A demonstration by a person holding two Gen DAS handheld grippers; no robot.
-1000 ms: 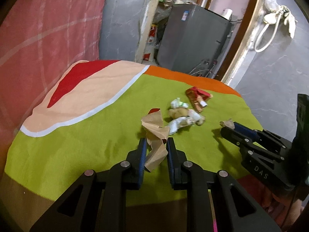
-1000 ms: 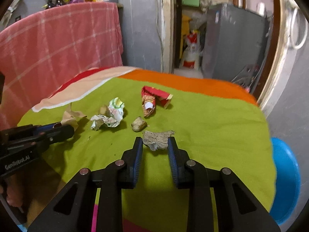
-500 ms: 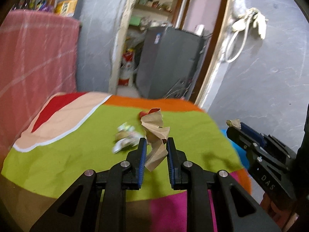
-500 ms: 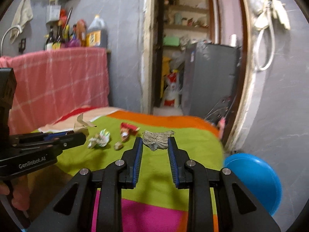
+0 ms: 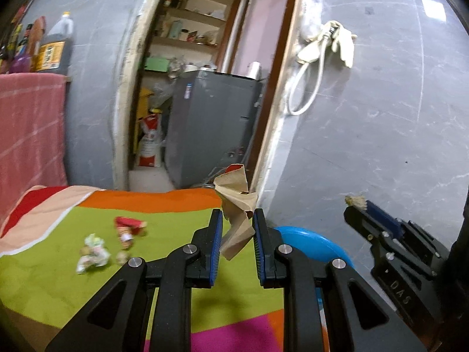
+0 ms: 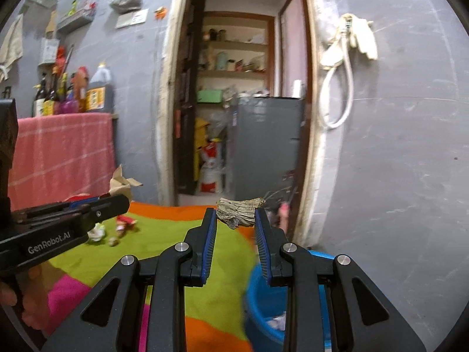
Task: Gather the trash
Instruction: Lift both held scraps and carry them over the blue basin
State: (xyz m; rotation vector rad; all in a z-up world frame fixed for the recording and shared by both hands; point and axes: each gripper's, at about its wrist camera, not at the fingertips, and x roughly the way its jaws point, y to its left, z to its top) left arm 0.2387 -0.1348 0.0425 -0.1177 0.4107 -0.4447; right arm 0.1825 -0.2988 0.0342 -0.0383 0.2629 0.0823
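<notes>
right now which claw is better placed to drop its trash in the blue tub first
Right, probably. The right claw, shut on grey crumpled paper, has the blue tub just beneath. The left claw, holding brown paper, sits further back.

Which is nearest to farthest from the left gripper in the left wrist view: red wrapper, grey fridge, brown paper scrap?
1. brown paper scrap, pinched between the left gripper fingers.
2. red wrapper, on the green cloth, left of the fingers.
3. grey fridge, past the doorway, behind the bed.
</notes>
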